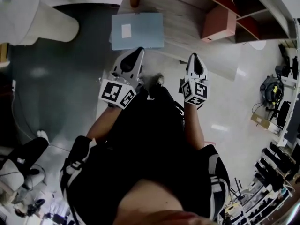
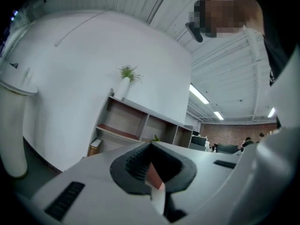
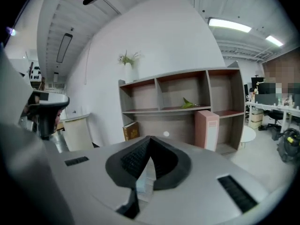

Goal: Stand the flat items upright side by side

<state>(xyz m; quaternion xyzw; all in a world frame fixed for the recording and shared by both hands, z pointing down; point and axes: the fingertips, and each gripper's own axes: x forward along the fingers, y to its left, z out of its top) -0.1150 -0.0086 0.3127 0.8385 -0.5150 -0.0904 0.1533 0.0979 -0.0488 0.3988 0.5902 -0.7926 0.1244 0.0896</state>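
Observation:
In the head view a grey-blue flat folder (image 1: 137,30) with a white label lies flat on the low wooden shelf unit (image 1: 187,13). A pink file box (image 1: 219,23) stands upright in the shelf to its right, also in the right gripper view (image 3: 206,129). A brown book (image 3: 131,131) leans at the shelf's left end. My left gripper (image 1: 139,51) is held just short of the folder, shut and empty; its jaws meet in its own view (image 2: 151,145). My right gripper (image 1: 194,56) hangs beside it, shut with nothing between the pads (image 3: 149,139).
The open shelf (image 2: 140,122) stands against a white wall, with a vase of greenery (image 2: 124,84) on top and a green item (image 3: 190,103) on its middle board. A pale round table (image 1: 28,18) is at the left. Office clutter (image 1: 274,90) lies at the right.

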